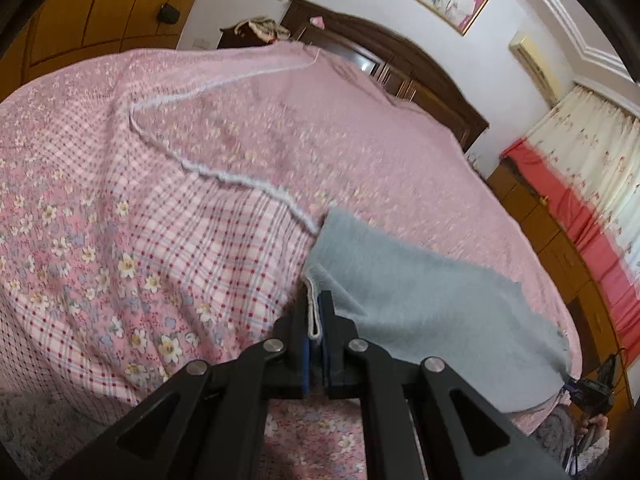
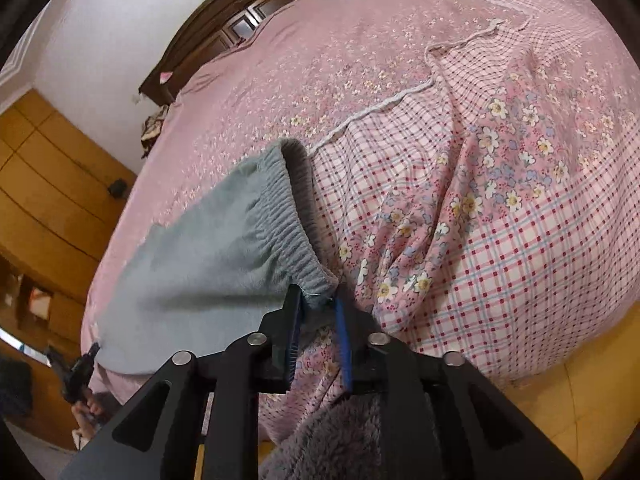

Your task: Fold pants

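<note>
Grey-blue pants (image 1: 420,300) lie stretched across a pink bed between both grippers. My left gripper (image 1: 317,300) is shut on a folded edge of the pants, and a white seam shows between its blue pads. In the right wrist view the pants (image 2: 208,256) run off to the left, with the gathered elastic waistband (image 2: 288,216) nearest. My right gripper (image 2: 319,298) is shut on the waistband's near corner. Each view shows the other gripper small at the pants' far end: the right gripper (image 1: 592,392) and the left gripper (image 2: 80,368).
The bed carries a pink floral and plaid quilt (image 1: 160,220) with a white trim line (image 2: 376,108). A dark wooden headboard (image 1: 420,68) stands behind, wooden wardrobes (image 2: 48,168) are at the side, and a curtain (image 1: 592,168) hangs by the wall. A grey fluffy sleeve (image 2: 332,440) shows below the right gripper.
</note>
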Motion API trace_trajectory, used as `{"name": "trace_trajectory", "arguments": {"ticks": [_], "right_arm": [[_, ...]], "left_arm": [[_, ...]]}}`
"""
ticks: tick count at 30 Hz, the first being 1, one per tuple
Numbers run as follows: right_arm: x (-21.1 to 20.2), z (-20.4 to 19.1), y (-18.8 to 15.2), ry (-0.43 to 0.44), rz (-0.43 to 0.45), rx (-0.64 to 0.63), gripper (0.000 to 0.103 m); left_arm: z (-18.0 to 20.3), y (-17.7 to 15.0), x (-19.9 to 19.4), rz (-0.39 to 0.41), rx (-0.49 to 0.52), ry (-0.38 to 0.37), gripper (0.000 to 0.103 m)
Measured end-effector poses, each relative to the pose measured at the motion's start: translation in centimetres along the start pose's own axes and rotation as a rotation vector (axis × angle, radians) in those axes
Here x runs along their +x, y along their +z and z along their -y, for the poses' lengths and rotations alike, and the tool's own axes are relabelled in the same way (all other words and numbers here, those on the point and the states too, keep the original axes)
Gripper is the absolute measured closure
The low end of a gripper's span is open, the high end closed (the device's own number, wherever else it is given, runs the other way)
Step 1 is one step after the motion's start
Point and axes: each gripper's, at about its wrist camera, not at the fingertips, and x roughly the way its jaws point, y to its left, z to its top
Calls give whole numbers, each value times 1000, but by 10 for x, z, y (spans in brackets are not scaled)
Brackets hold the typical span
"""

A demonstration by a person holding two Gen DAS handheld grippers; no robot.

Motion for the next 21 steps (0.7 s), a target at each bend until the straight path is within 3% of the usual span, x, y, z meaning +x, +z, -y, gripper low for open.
{"name": "trace_trajectory", "arguments": {"ticks": [7,10,12,14,17,21], "right_arm": [[6,5,-3,38,-42,25,74],[-3,7,-8,38,-59,22,74],[-10,5,-9,17,-63,3,74],[-21,-1,-8,-23,-63,-40,74],[-41,-27,-1,-88,9,-127,74],[-49,-81,20,-19,81,-269,72]], "left_arm": [[-11,1,2,-25,-69,-25,87],[-15,7,-11,6,-67,-20,74],[-10,14,-21,30,-29,1,61],[5,23,-30,52,37,17,56],[36,37,-35,55,143,20,45],[103,44,-25,45,338,-26,39]]}}
